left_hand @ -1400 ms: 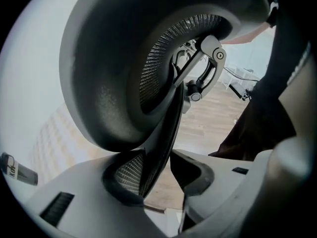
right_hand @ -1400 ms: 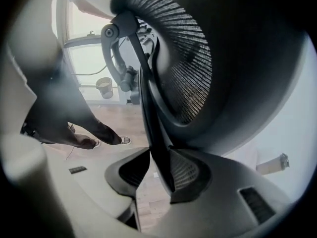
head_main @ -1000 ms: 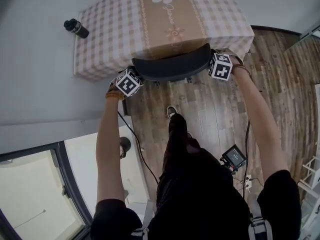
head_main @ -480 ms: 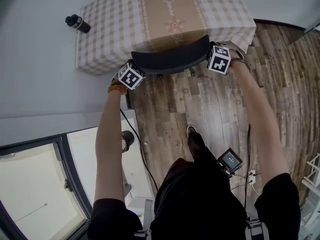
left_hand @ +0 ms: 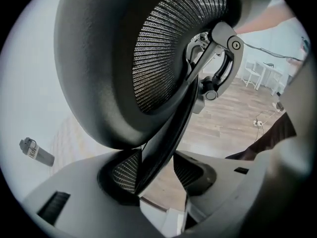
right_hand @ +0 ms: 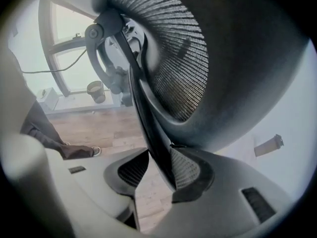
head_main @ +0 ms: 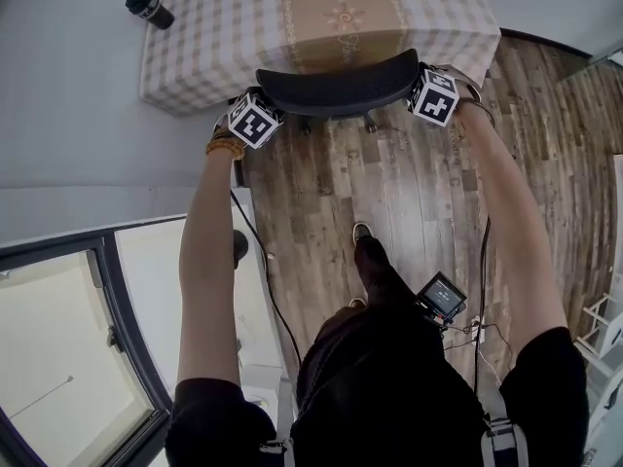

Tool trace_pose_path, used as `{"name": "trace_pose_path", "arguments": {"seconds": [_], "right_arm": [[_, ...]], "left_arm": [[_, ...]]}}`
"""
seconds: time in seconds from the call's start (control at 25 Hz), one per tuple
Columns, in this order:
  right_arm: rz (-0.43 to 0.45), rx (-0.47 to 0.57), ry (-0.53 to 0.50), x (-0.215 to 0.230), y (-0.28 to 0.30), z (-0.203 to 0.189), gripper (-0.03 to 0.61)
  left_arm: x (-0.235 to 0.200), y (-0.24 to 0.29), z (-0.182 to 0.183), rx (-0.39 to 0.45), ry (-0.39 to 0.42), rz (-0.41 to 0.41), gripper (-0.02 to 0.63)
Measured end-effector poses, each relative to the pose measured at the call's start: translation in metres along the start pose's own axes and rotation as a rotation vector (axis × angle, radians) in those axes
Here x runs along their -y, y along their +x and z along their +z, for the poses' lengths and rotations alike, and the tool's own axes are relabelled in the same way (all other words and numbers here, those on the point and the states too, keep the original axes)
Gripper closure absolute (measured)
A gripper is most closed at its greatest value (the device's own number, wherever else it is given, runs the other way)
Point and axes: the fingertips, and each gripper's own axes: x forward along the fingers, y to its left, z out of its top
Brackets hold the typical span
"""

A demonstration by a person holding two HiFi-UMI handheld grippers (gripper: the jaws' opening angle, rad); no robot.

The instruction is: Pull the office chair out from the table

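The black office chair's backrest (head_main: 336, 88) curves along the near edge of the table with its checked cloth (head_main: 214, 37). My left gripper (head_main: 265, 107) sits at the backrest's left end and my right gripper (head_main: 417, 86) at its right end. In the left gripper view the backrest's frame edge (left_hand: 163, 133) runs between the left gripper's (left_hand: 156, 170) pads. It leans on one pad, and floor shows in the gap to the other. The right gripper (right_hand: 158, 170) straddles the frame edge (right_hand: 148, 128) the same way. Both pairs of jaws have just been opening.
A dark bottle (head_main: 149, 9) lies on the grey floor left of the table. A cable (head_main: 263, 270) trails over the wood floor by my foot (head_main: 362, 233). A glass door frame (head_main: 117, 329) runs along the lower left, and white furniture (head_main: 608, 329) stands at the right edge.
The person has stepped back, so table and chair sit higher in the head view. Both grippers stayed at the backrest's ends and came a little towards the person with it.
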Motion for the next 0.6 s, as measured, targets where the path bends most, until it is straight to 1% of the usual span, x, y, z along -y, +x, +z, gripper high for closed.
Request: {"name": "trace_pose_path", "arguments": {"seconds": [0.32, 0.6], "right_arm": [[-0.006, -0.004, 0.010, -0.036, -0.022, -0.006, 0.436], [-0.020, -0.007, 0.013, -0.058, -0.030, -0.013, 0.434]], "left_arm": [[0.038, -0.018, -0.011, -0.013, 0.006, -0.013, 0.403], [0.063, -0.028, -0.021, -0.020, -0.006, -0.013, 0.403]]}}
